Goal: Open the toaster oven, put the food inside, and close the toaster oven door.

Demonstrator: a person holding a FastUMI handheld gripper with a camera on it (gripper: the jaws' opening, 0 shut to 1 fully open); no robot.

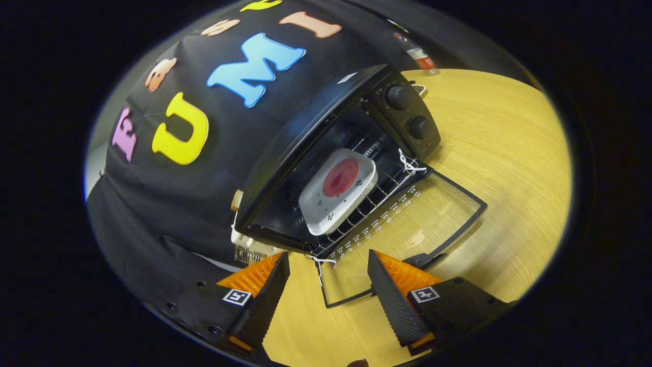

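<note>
Food: the white tray of food (338, 189) sat on the wire rack (377, 196) inside the open toaster oven (326, 153).
Done: you had opened up and loaded, I judge.
Left: closing the glass door (407, 224), which lay flat on the tabletop (509, 153).
Fingers: your gripper (328, 285) stood wide apart, holding nothing, with the door's front edge between the fingers and the tray beyond.

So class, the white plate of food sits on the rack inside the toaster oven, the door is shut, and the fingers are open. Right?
Not quite: in the gripper view the door lies folded down open. The plate does sit on the rack inside the toaster oven, and the fingers are open.
</note>
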